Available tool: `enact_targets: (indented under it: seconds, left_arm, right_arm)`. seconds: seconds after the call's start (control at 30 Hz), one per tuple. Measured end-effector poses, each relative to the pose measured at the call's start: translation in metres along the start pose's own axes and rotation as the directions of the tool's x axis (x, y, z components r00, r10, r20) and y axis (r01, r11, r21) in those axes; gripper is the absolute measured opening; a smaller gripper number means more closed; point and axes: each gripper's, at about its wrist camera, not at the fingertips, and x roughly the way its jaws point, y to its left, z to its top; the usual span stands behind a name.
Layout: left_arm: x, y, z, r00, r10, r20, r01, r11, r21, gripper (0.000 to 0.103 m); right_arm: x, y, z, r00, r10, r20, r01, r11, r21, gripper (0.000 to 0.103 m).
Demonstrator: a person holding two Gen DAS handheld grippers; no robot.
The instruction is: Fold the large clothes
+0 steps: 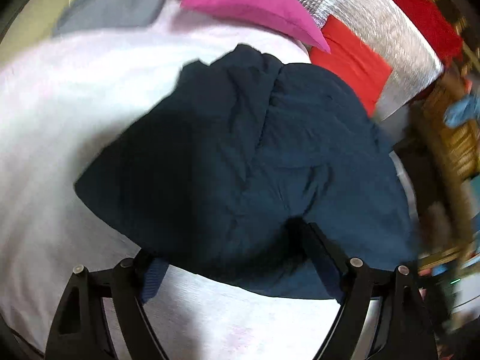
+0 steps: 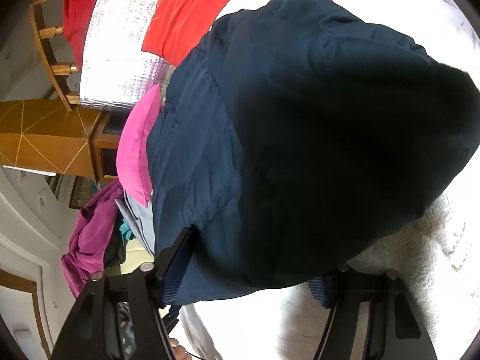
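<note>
A dark navy padded jacket (image 1: 258, 156) lies bunched on the white sheet (image 1: 60, 114). It also fills the right wrist view (image 2: 300, 150). My left gripper (image 1: 240, 258) has its fingers wide apart, and the jacket's near edge drapes over and between them. My right gripper (image 2: 246, 273) also has its fingers spread wide, with the jacket's hem lying across them. The fingertips of both are hidden under the cloth, so any grasp is hidden.
A pink folded cloth (image 1: 249, 3), a grey cloth (image 1: 114, 6) and a red cloth (image 1: 351, 60) lie beyond the jacket on a silver quilted mat (image 1: 384, 30). A magenta garment (image 2: 90, 234) hangs at the left edge. A wooden cabinet (image 2: 51, 138) stands past it.
</note>
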Motion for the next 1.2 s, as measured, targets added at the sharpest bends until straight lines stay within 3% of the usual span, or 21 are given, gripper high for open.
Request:
enact_targets:
  seconds: [0.13, 0.4, 0.47, 0.7, 0.87, 1.0, 1.2]
  left_arm:
    - [0.002, 0.017, 0.004, 0.993, -0.118, -0.026, 0.114, 0.987, -0.113, 0.086]
    - [0.01, 0.035, 0.008, 0.977, -0.209, 0.039, 0.213, 0.95, -0.23, 0.084]
    - [0.009, 0.041, 0.007, 0.974, -0.22, 0.061, 0.228, 0.938, -0.26, 0.073]
    - [0.008, 0.043, 0.004, 0.971, -0.214, 0.103, 0.233, 0.939, -0.253, 0.048]
    - [-0.001, 0.047, 0.007, 0.966, -0.223, 0.133, 0.25, 0.937, -0.245, 0.031]
    - [-0.012, 0.041, 0.013, 0.957, -0.241, 0.163, 0.272, 0.941, -0.201, 0.026]
    - [-0.034, 0.035, 0.02, 0.946, -0.243, 0.215, 0.272, 0.955, -0.118, 0.023]
  right_arm:
    - [-0.001, -0.002, -0.001, 1.0, -0.002, 0.007, 0.002, 1.0, 0.012, 0.058]
    - [0.001, -0.001, -0.004, 1.0, -0.008, 0.025, 0.007, 1.0, 0.03, 0.058]
    - [0.001, -0.002, -0.004, 1.0, -0.001, 0.026, 0.0, 0.999, 0.036, 0.059]
    - [0.0, -0.005, -0.005, 0.999, 0.009, 0.047, -0.012, 0.999, 0.052, 0.059]
    - [-0.001, 0.006, -0.01, 0.995, -0.036, 0.088, 0.038, 0.999, -0.023, 0.042]
    - [-0.004, 0.022, -0.013, 0.989, -0.064, 0.136, 0.077, 0.993, -0.089, 0.033]
    - [-0.009, 0.044, -0.021, 0.983, -0.069, 0.168, 0.1, 0.979, -0.179, 0.03]
